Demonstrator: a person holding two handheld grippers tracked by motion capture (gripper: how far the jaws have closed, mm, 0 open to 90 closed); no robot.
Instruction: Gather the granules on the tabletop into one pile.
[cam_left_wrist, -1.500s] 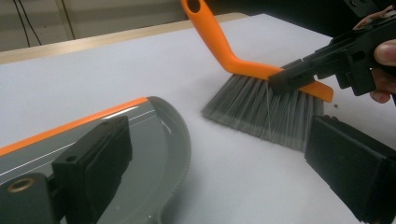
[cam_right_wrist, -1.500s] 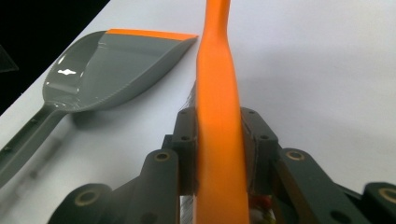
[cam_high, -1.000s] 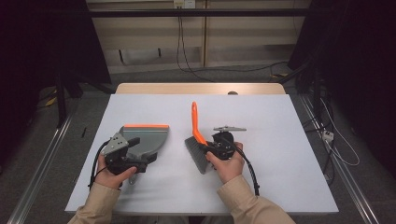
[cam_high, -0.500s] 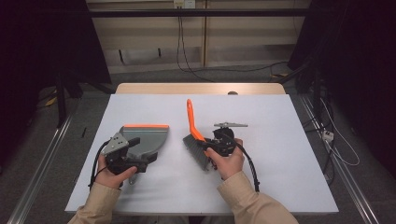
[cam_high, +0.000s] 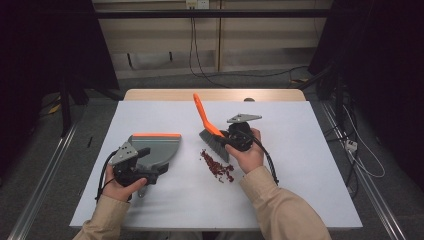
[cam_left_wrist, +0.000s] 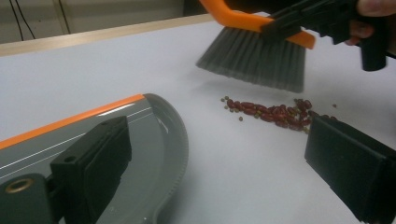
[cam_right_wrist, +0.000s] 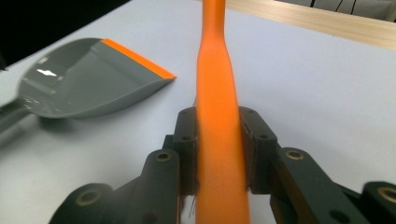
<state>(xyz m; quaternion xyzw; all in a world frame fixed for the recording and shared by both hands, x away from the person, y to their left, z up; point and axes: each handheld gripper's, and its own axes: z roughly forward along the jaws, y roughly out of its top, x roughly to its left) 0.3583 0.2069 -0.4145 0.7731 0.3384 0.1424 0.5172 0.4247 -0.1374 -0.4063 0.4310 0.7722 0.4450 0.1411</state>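
White table (cam_high: 310, 165). Grey dustpan (cam_high: 155, 150) at left, orange lip facing far. Left gripper (cam_left_wrist: 224, 177) sits at the pan's near end; jaws look wide apart, hold on the pan uncertain. Right gripper (cam_right_wrist: 217, 144) clamped on the orange brush (cam_high: 210, 131) handle, bristles lifted just beyond the red bean pile (cam_high: 216, 165). Judgement: turn the lip toward the beans, press it flat, then sweep with short low strokes.

On my desk (cam_high: 300, 165) I count one grey dustpan (cam_high: 155, 150) with an orange lip, one orange-handled brush (cam_high: 209, 131) with grey bristles, and one scattered pile of small red beans (cam_high: 217, 167), too many and too small to number; I carry two grippers, left gripper (cam_high: 137, 167) and right gripper (cam_high: 240, 137)
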